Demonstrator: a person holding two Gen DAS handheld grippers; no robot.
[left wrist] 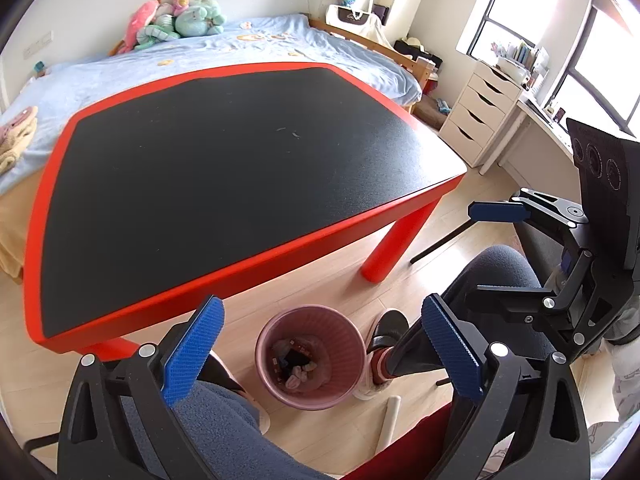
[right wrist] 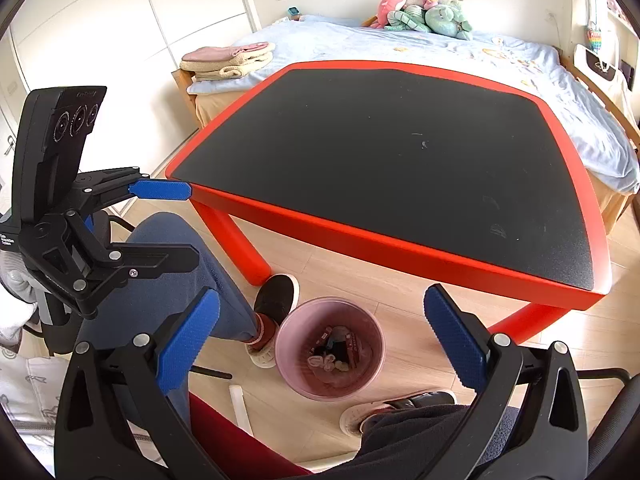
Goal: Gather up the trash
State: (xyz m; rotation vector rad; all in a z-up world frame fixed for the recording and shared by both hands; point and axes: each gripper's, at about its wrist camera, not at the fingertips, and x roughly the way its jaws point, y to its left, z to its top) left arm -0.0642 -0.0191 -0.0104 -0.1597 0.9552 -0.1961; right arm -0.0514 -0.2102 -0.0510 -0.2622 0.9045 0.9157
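A pink waste bin stands on the wooden floor in front of the table, between a person's feet. Several bits of trash lie in its bottom. My left gripper hangs above the bin, open, with nothing between its blue pads. My right gripper is above the bin too, open and empty. Each gripper also shows from the side in the other view: the right gripper and the left gripper, jaws apart. The black table top with a red rim carries no objects.
A seated person's legs and dark shoes flank the bin. The table's red legs stand just behind it. A white tube lies on the floor. A bed is beyond the table, white drawers to the right.
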